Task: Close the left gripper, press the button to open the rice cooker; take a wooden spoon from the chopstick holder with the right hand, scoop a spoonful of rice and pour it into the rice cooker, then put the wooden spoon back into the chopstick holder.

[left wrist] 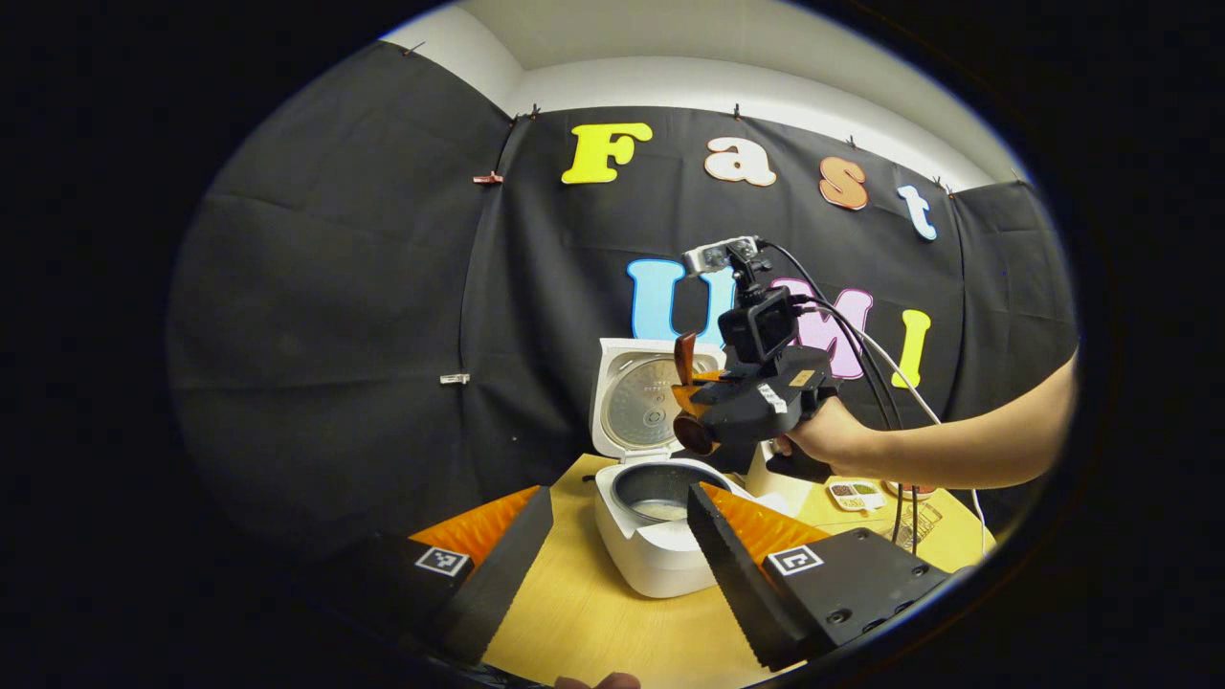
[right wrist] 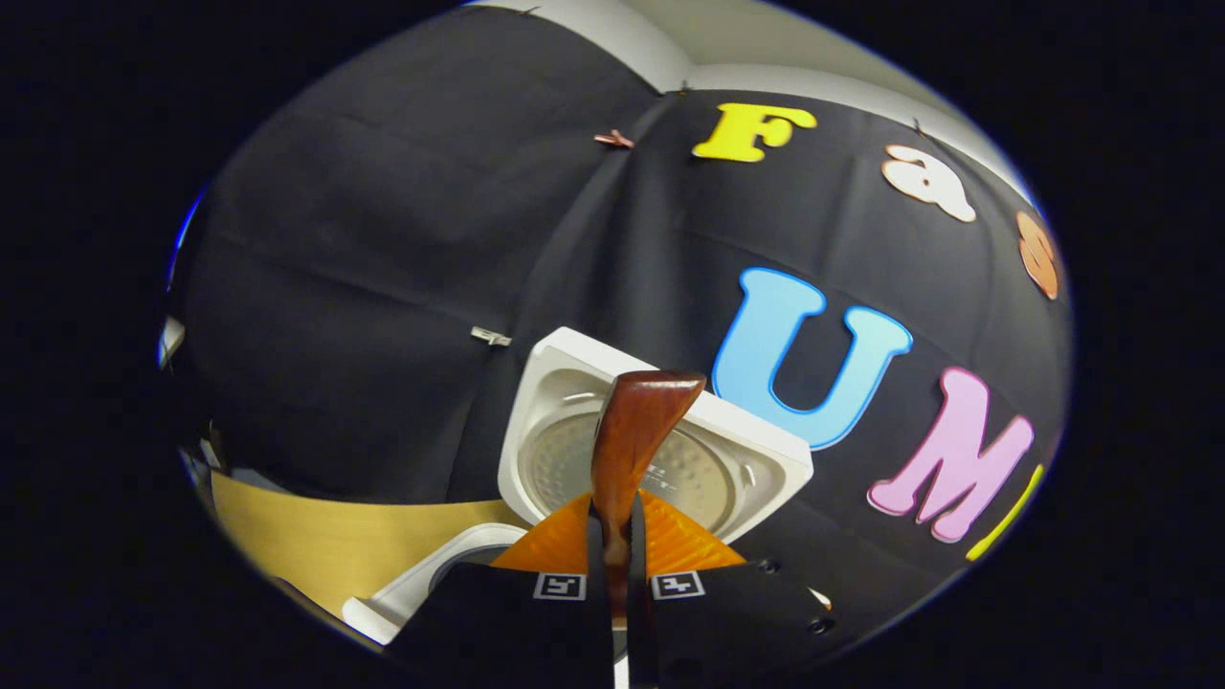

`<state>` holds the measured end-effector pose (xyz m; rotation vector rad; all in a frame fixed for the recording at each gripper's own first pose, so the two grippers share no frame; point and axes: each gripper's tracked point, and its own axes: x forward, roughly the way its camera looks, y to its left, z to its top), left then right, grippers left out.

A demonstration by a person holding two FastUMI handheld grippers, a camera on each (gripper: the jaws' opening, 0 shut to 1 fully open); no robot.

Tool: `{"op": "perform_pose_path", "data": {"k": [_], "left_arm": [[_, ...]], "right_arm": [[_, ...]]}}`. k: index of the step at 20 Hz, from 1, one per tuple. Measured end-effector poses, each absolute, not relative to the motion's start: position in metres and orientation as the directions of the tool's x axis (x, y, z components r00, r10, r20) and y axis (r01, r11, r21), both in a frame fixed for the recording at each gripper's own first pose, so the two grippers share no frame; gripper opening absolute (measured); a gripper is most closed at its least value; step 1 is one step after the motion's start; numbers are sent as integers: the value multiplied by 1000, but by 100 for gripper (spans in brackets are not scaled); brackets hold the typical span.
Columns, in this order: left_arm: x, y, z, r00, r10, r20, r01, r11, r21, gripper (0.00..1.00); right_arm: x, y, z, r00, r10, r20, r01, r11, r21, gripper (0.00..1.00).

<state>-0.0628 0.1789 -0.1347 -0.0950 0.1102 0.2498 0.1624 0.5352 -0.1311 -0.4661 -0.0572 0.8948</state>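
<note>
From where I am standing, the white rice cooker (left wrist: 651, 536) is sitting on the pale wooden bench (left wrist: 593, 622) with its lid (left wrist: 639, 397) standing upright, and its dark inner pot (left wrist: 667, 490) is lying open with a little pale content showing at the bottom. The left tongs (left wrist: 612, 536) are hanging low in front of the cooker with their two fingers spread wide, gripping nothing. In the left gripper view the right tongs (left wrist: 691, 402) are hovering above the open pot, carried by a person's hand (left wrist: 828, 435) with a bare forearm reaching in from the right. Those tongs are pinching the brown wooden spoon (right wrist: 627, 450) by its handle, both fingers pressing on it, and the spoon is pointing forward and up; in the right gripper view its bowl is showing against the inside of the raised lid. Whether any rice is lying in the bowl, I cannot tell. Cables are trailing from the right tongs' camera back toward the arm. A small white dish with compartments (left wrist: 855, 494) is resting on the bench behind the hand, near the far right edge.
</note>
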Motion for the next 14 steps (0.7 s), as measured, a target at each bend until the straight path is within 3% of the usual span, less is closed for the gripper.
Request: {"op": "perform_pose_path", "data": {"k": [3,5,9,14], "left_arm": [[-64,180,-135,962,245,-122,-256,963,-88,98],[-66,178,-136,962,246,-123,-257,962,-89,97],[-70,178,-136,958,255,-127,-267,960,-87,97],[-70,170,-130,962,247,-116,-257,963,-84,95]], "right_arm": [[148,542,-139,588,793,-157,-728,435,-530,10],[144,541,-148,569,800,-191,-762,426,-488,10],[168,524,-146,600,765,-232,-800,580,-154,10],[199,482,-127,656,718,-232,-653,694,302,10]]}}
